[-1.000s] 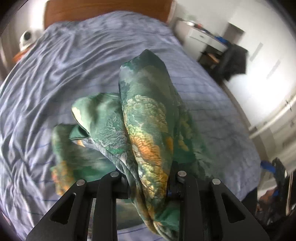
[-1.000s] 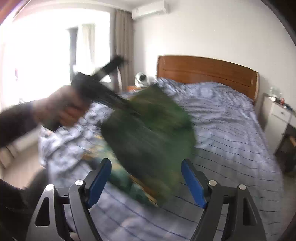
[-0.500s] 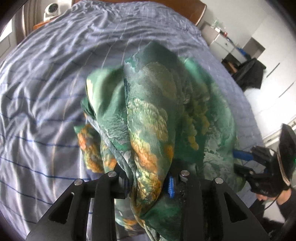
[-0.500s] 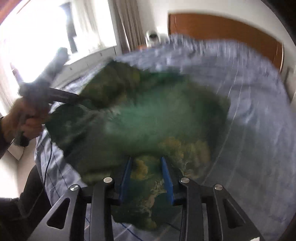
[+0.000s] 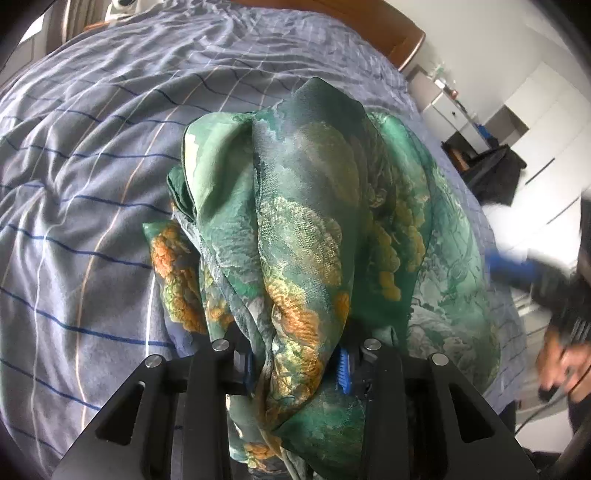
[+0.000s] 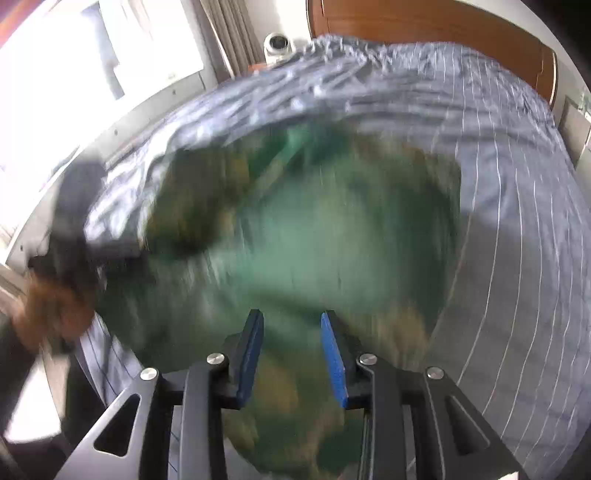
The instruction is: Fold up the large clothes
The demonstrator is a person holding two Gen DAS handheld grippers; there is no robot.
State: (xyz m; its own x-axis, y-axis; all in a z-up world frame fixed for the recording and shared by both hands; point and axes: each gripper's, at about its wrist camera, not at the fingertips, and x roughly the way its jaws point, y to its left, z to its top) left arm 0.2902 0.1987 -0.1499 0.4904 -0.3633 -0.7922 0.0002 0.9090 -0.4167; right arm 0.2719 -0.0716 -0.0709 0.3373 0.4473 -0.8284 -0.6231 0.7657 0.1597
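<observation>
Since a second ago the green patterned garment (image 5: 306,236) has come down from the air onto the bed (image 5: 92,184), and the right gripper (image 6: 291,350), which then stood wide with nothing between its blue pads, has narrowed around the cloth; its jaws closed most of the way early in that second and have barely changed since. The left gripper (image 5: 297,363) has dropped with the garment, and its jaws have just been opening a little, though a thick bunch of fabric remains pinched between its blue pads, so it is grasping the garment. In the left wrist view the cloth rises from the jaws in a tall folded ridge of green with orange and yellow flower shapes, then spreads to the right over the striped blue-grey bedcover. At the right edge of that view the person's right hand (image 5: 561,354) and the other tool appear as a blur beside the cloth's far side. In the right wrist view the garment (image 6: 314,236) is smeared by motion and fills the middle of the bed (image 6: 517,221); fabric lies between the right gripper's pads, but the blur does not show whether they press on it, so its grip cannot be told. The person's left hand (image 6: 51,314) shows blurred at the left edge. A wooden headboard (image 6: 424,26) stands at the far end of the bed.
</observation>
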